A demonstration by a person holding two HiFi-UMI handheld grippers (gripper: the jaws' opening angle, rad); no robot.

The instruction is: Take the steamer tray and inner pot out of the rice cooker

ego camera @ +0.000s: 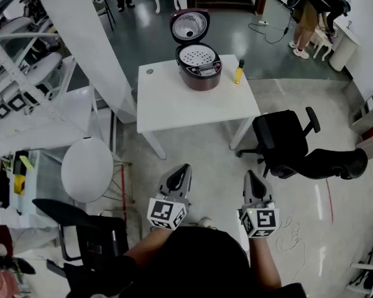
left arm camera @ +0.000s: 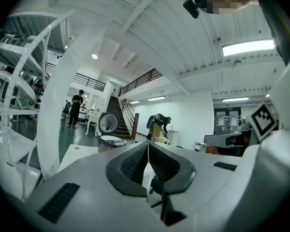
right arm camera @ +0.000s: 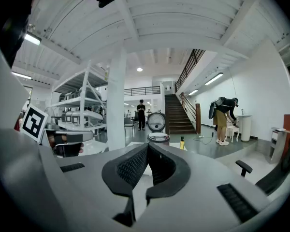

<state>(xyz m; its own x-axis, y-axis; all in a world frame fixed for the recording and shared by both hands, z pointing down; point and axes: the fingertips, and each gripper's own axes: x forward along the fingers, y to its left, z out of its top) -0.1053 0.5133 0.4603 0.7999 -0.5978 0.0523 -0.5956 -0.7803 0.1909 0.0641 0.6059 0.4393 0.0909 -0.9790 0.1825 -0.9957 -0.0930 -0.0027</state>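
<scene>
Nothing is out yet. The rice cooker (ego camera: 199, 67) stands with its lid up on the counter (ego camera: 174, 104), and the steamer tray (ego camera: 198, 56) sits in its top, hiding any inner pot. The left tool (ego camera: 181, 170) and right tool (ego camera: 251, 177) are closed on nothing, well short of the counter.

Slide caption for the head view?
Left gripper and right gripper, both shut, face the table with the open rice cooker.
</scene>
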